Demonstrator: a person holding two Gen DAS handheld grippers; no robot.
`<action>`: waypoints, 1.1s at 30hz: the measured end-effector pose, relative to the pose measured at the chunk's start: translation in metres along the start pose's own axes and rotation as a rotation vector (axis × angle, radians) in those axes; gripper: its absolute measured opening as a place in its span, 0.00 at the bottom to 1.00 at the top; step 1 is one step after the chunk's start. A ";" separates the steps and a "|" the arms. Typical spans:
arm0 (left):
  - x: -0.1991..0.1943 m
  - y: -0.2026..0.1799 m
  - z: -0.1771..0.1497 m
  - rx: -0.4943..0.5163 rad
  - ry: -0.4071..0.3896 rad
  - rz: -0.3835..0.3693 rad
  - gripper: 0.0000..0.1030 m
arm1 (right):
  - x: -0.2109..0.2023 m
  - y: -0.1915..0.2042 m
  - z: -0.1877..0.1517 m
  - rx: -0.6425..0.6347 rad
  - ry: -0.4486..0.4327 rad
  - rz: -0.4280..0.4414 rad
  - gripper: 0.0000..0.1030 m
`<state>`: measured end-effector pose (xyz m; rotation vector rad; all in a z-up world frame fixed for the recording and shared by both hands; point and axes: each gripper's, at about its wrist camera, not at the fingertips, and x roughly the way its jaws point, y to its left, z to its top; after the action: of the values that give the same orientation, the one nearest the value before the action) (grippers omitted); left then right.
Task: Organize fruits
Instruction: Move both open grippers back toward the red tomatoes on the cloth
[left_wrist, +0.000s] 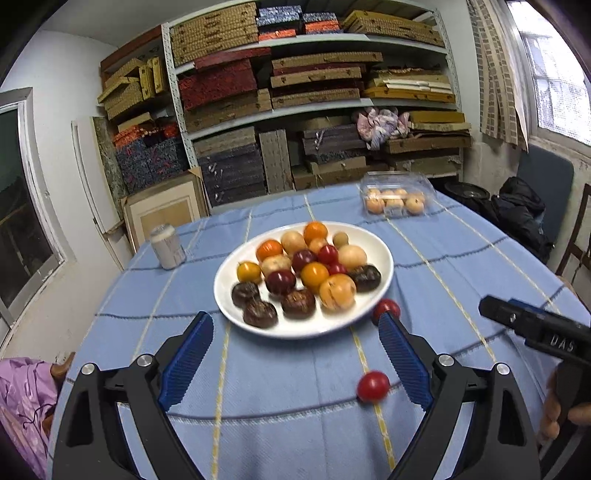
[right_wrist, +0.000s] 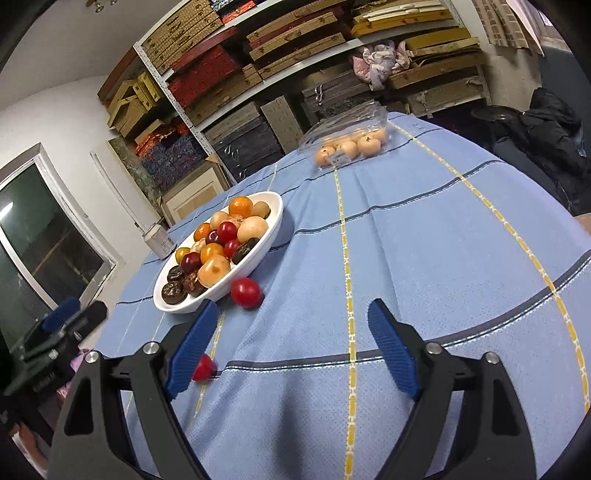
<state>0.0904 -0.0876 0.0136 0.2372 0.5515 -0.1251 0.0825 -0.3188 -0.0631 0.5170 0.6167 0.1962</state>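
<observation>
A white oval plate (left_wrist: 236, 314) holds several small fruits: red, orange, yellow, pale and dark brown. It also shows in the right wrist view (right_wrist: 275, 218). Two red fruits lie loose on the blue tablecloth: one by the plate's near right rim (left_wrist: 388, 307) (right_wrist: 245, 292), one nearer me (left_wrist: 373, 386) (right_wrist: 205, 367). My left gripper (left_wrist: 295, 325) is open and empty, just short of the plate. My right gripper (right_wrist: 291, 314) is open and empty, to the right of the plate; it shows at the right edge of the left wrist view (left_wrist: 491, 306).
A clear plastic box of pale orange fruits (left_wrist: 395, 199) (right_wrist: 351, 144) stands at the table's far side. A grey can (left_wrist: 168, 245) (right_wrist: 159, 240) stands left of the plate. Shelves of boxes (left_wrist: 314, 92) lie behind the table. A dark chair with a jacket (left_wrist: 524, 210) is at right.
</observation>
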 end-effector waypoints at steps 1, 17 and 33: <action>0.002 -0.002 -0.003 0.002 0.006 -0.002 0.89 | -0.001 0.001 0.000 -0.001 -0.002 0.000 0.80; 0.034 -0.026 -0.042 0.035 0.112 -0.084 0.89 | 0.001 0.003 -0.002 -0.002 0.015 -0.005 0.82; 0.067 -0.027 -0.049 -0.018 0.221 -0.202 0.89 | 0.000 0.011 -0.003 -0.027 0.037 0.012 0.85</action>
<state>0.1176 -0.1045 -0.0677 0.1786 0.7958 -0.2927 0.0805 -0.3079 -0.0600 0.4918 0.6462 0.2259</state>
